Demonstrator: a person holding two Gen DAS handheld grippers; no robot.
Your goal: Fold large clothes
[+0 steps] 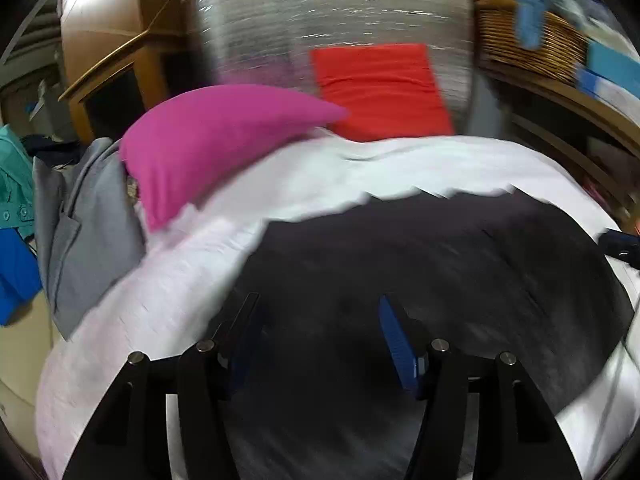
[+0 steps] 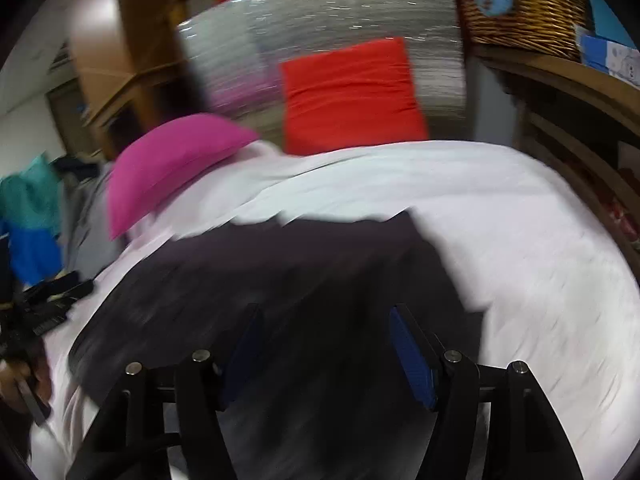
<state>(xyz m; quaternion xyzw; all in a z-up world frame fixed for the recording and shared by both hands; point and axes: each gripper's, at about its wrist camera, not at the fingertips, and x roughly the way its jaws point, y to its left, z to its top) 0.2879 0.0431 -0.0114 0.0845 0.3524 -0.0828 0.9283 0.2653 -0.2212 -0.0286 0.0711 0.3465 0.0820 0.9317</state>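
The dark garment (image 1: 420, 264) lies flat on the white bed (image 1: 460, 164), below the red cushion (image 1: 380, 88), apparently folded at least once. The left gripper (image 1: 316, 320) and right gripper (image 2: 324, 332) are both open and empty above it; further folds probably remain.

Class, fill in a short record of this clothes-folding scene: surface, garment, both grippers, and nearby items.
surface: white sheet
garment: dark garment lying spread on the sheet
left gripper: open, nothing between its fingers
right gripper: open, above the garment, nothing held
nearby: pink cushion, red cushion, wicker basket, grey garment at the sheet's left edge
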